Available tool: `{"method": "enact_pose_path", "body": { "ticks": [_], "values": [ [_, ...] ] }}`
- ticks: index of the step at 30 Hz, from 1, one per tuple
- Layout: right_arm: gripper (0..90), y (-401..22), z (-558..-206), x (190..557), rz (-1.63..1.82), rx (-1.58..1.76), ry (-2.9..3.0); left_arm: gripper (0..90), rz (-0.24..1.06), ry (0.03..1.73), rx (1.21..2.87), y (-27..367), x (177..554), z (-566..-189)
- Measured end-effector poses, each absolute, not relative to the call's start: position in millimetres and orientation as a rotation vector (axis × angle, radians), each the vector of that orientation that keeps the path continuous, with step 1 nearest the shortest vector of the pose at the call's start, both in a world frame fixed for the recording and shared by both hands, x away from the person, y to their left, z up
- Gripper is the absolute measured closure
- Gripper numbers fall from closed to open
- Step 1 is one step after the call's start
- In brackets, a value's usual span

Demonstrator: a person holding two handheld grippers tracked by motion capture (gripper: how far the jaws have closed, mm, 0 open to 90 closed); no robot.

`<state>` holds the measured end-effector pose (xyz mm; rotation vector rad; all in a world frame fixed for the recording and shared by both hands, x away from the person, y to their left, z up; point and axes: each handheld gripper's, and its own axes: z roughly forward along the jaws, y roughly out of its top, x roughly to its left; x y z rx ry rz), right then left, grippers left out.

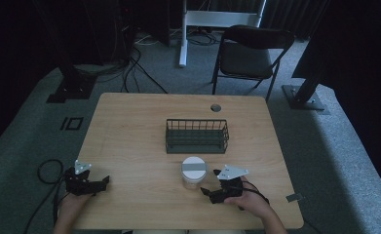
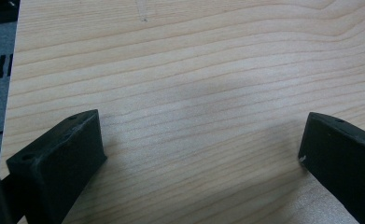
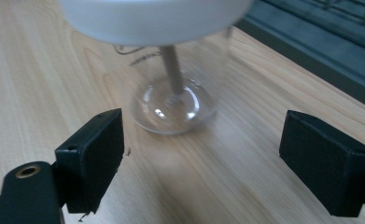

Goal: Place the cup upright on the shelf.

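Clear jar (image 1: pixel 194 173) w/ white lid stands upright on table (image 1: pixel 129 126), just in front of wire basket (image 1: pixel 197 136). Right claw (image 1: pixel 208 190) just beside jar, jaws spread wide, nothing held; jar base ahead of the gap, untouched. Left claw (image 1: pixel 105 180) near table's left edge, well apart from jar, jaws wide, empty.

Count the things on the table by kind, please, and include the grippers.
Clear jar with white lid: 1
Dark wire basket: 1
Grippers: 2, left gripper and right gripper
Total: 4
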<state>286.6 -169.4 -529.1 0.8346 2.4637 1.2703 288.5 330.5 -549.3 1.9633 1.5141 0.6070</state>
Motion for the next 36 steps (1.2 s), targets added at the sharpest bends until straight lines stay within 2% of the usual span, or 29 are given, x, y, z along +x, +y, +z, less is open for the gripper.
{"method": "enact_pose_path", "body": {
  "ticks": [36],
  "values": [
    [13.8,-130,-534,296,1.486,0.878,2.352,0.2,0.606,1.512,1.965,331,288,-549]
  ]
}}
